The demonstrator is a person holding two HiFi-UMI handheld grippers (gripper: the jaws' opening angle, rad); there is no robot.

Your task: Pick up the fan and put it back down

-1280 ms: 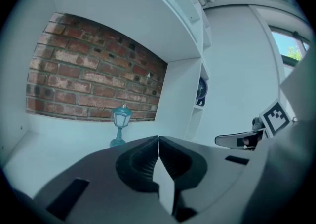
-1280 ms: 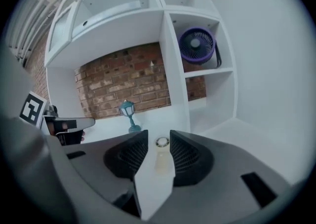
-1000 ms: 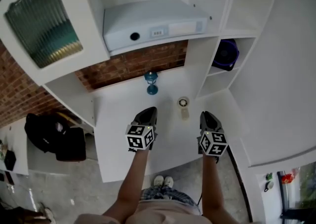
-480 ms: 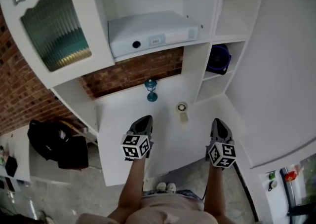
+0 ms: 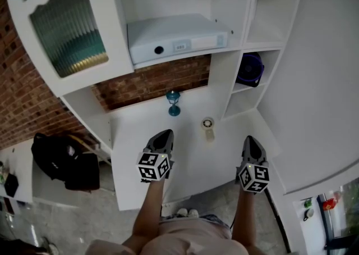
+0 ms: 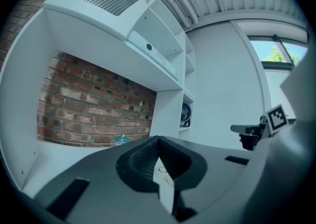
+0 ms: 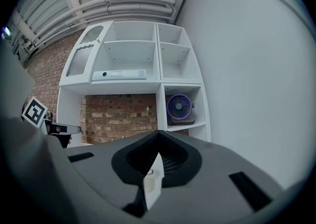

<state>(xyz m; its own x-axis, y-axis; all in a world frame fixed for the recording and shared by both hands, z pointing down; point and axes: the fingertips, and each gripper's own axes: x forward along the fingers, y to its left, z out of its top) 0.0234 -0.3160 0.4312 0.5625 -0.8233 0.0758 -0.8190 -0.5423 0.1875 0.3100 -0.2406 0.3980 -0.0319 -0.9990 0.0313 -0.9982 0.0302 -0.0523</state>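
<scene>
The small white fan (image 5: 208,126) lies flat on the white counter (image 5: 134,136). It is ahead of both grippers and roughly midway between the left gripper (image 5: 164,135) and the right gripper (image 5: 250,139), touching neither. Both pairs of jaws are closed tip to tip and hold nothing. A purple fan (image 5: 251,67) stands in a shelf cubby further ahead of the right gripper.

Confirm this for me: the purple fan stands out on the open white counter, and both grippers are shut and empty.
One thing is wrong. The purple fan stands in a shelf compartment beside the counter, not on it, as the right gripper view shows. The left gripper and right gripper are indeed shut and empty.
</scene>
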